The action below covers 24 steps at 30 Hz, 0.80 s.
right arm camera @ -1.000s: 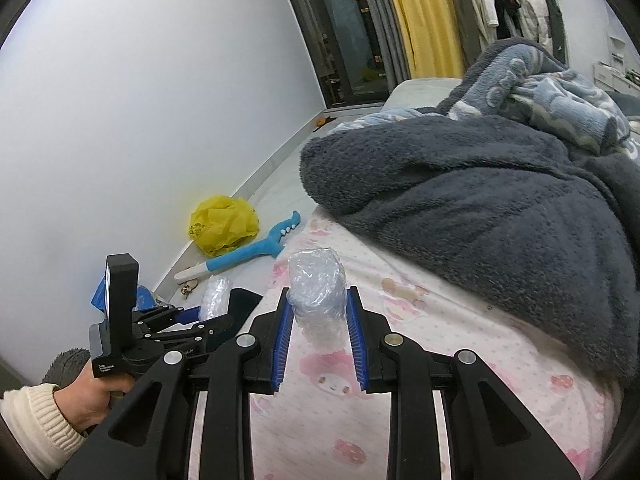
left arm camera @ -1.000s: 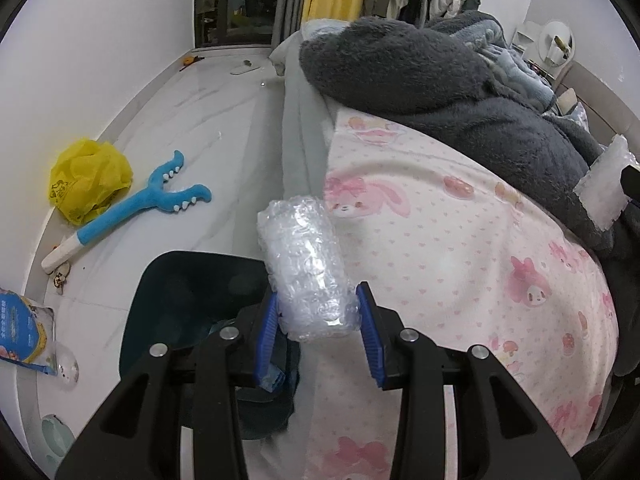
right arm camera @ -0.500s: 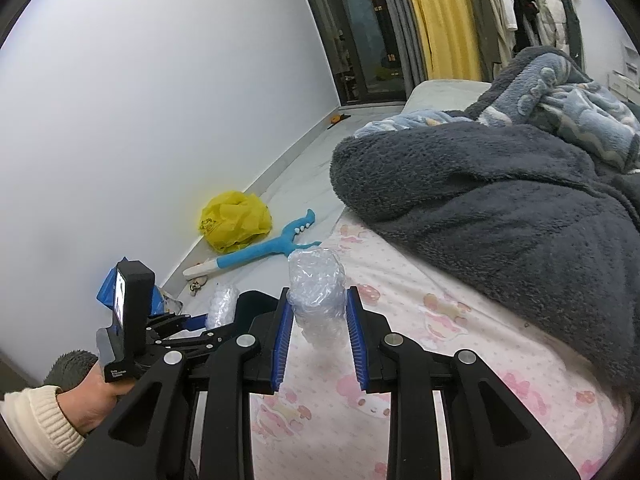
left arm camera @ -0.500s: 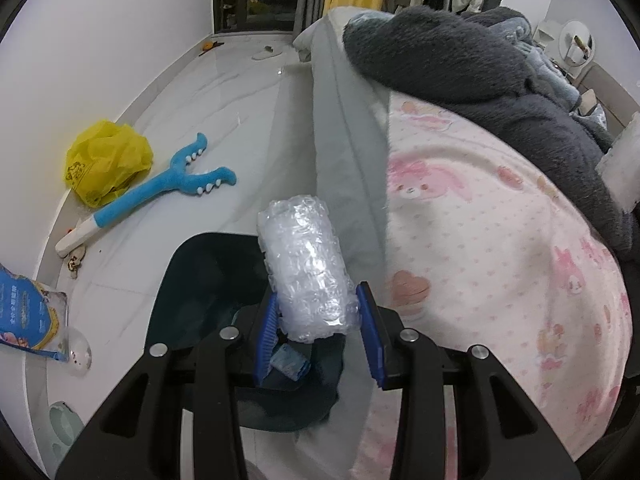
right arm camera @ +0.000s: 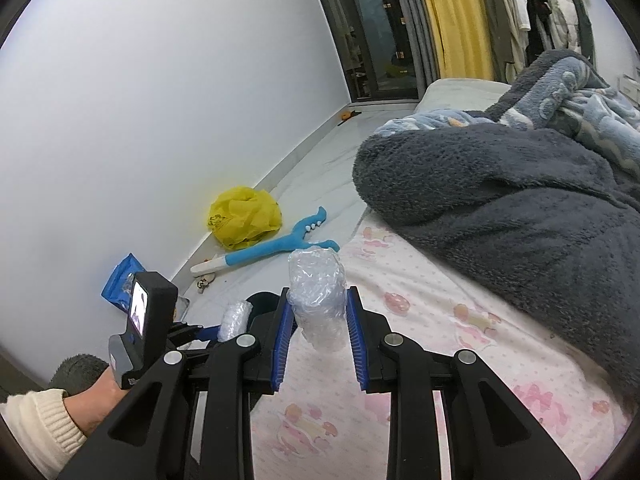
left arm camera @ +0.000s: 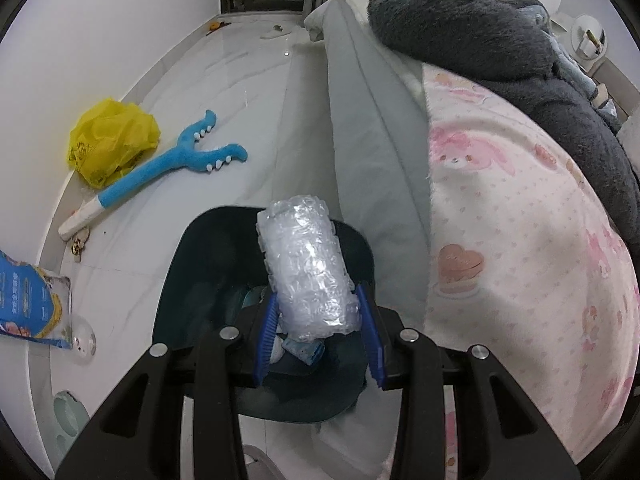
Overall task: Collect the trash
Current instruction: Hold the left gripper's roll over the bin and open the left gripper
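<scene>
The roll of bubble wrap [left arm camera: 308, 272] hides much of the dark bin's [left arm camera: 200, 264] inside, lower centre; scraps there are too dim to name. The blue packet [left arm camera: 28, 300] is cut off at the left edge. At the right edge, a white scrap [left arm camera: 630, 132] shows partly.

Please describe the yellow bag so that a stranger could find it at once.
Look along the white wall, where it meets the pale floor. The yellow bag lies crumpled there, beside the blue forked toy, the only yellow thing on the floor.
</scene>
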{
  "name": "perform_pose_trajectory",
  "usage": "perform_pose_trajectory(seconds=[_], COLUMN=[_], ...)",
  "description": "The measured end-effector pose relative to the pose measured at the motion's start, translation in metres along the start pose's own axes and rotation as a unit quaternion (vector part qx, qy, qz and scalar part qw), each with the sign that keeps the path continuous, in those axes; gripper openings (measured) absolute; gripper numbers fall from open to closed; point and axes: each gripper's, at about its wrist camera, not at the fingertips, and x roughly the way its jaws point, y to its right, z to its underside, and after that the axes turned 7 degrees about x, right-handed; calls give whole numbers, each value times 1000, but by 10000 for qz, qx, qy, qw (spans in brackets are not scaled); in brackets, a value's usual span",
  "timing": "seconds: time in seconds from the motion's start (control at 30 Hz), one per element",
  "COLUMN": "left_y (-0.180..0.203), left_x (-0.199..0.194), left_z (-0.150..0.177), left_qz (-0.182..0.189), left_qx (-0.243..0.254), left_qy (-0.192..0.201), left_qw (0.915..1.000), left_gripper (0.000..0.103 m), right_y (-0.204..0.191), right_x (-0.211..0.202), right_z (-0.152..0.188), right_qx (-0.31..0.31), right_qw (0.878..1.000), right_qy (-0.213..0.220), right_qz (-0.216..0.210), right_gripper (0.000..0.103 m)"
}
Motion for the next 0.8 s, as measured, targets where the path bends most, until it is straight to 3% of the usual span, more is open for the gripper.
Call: perform_pose_trajectory(seconds=[0.53, 0.8], left_y=[-41, -64], left_x=[37, 41], left_z=[27, 35], left_qz=[51, 139], left_qx=[-309, -482], left_qy=[-784, -933], left_qw=[9964, 9944], left_gripper=[41, 45], right_y=[-47, -68], right_x=[52, 82], right_z=[4, 8], right_qx=[-329, -400], right_qw=[9985, 9967], right_qy=[-404, -635], right_qz=[-159, -313], right_gripper=[27, 27])
